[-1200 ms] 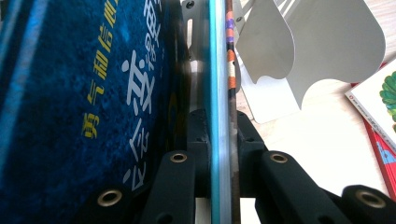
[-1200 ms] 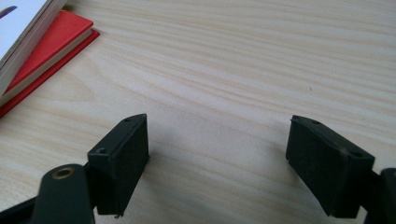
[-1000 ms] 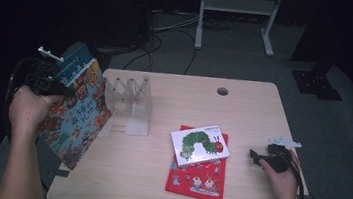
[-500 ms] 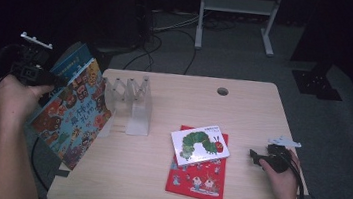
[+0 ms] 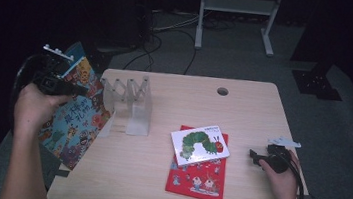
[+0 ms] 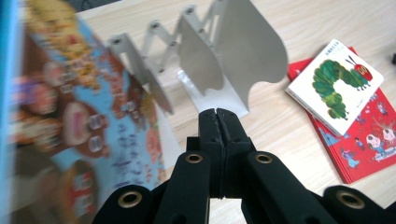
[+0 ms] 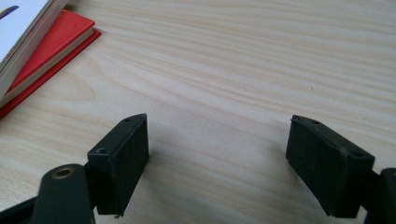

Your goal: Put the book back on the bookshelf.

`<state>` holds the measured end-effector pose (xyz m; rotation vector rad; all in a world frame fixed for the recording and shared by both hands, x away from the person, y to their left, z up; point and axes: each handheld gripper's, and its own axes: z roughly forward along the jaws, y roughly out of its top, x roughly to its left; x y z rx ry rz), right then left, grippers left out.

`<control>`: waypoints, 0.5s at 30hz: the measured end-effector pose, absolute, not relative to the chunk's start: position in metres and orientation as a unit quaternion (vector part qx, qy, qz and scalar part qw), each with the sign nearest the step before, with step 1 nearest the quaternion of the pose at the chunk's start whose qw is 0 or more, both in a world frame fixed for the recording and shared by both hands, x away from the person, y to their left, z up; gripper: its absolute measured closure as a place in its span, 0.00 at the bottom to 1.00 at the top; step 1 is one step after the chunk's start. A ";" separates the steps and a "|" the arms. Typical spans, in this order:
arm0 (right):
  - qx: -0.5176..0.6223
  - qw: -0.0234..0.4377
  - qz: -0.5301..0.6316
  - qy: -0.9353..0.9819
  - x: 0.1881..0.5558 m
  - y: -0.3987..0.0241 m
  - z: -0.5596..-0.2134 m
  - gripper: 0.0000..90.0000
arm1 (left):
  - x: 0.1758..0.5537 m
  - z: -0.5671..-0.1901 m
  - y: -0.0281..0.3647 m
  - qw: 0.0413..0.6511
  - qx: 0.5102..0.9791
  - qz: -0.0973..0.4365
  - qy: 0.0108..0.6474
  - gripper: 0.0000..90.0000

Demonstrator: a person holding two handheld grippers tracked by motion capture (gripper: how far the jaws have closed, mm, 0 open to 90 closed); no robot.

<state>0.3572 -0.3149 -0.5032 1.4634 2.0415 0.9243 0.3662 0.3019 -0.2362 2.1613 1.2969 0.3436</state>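
Left hand-held gripper [image 5: 72, 89]: it is at the left edge of the desk [image 5: 243, 112], held up in the person's left hand [image 5: 35, 108]. In the left gripper view its two black jaws are pressed tight together, with nothing between them. It is clenched and holds nothing.
Big picture book [image 5: 75, 113]: it has a busy, bright cover with lots of little pictures and a blue edge. It leans at the left edge of the desk, tilted, just beside the left hand-held gripper. In the left gripper view it is blurry and sits to the left of the shut jaws. I cannot tell what its low end rests on.
Book rack [image 5: 131, 105]: a pale folding rack with flat upright plates. It stands on the desk just right of the big picture book.
Caterpillar book [image 5: 200, 145]: a small white book with a green caterpillar on it. It lies flat on top of the red book.
Red book [image 5: 198, 177]: it lies flat near the middle of the desk, closer to the front.
Right hand-held gripper [image 5: 257, 156]: it rests low on the desk at the right, in the person's right hand [image 5: 281, 179]. Its jaws are apart, with bare wood between them. It is released and holds nothing. It is near the red book but not touching it.
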 end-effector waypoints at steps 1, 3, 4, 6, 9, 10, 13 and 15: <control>0.533 0.230 0.336 0.742 0.357 -0.315 -0.503 0.23 | 0.366 -0.238 0.298 0.298 0.815 0.125 0.481 0.99; 0.532 0.230 0.336 0.742 0.357 -0.315 -0.503 0.23 | 0.365 -0.243 0.289 0.299 0.820 0.122 0.473 0.99; 0.533 0.230 0.336 0.742 0.357 -0.315 -0.503 0.23 | 0.365 -0.245 0.285 0.301 0.822 0.119 0.468 0.98; 0.533 0.230 0.336 0.742 0.357 -0.315 -0.503 0.23 | 0.365 -0.251 0.277 0.309 0.827 0.111 0.456 0.97; 0.533 0.230 0.336 0.742 0.357 -0.315 -0.503 0.23 | 0.366 -0.260 0.265 0.310 0.834 0.103 0.445 0.97; 0.532 0.230 0.336 0.742 0.357 -0.315 -0.503 0.23 | 0.366 -0.263 0.262 0.309 0.835 0.102 0.444 0.97; 0.533 0.230 0.336 0.742 0.357 -0.315 -0.503 0.23 | 0.368 -0.274 0.252 0.307 0.841 0.092 0.437 0.96; 0.533 0.230 0.336 0.742 0.357 -0.315 -0.503 0.23 | 0.369 -0.283 0.245 0.308 0.844 0.087 0.430 0.95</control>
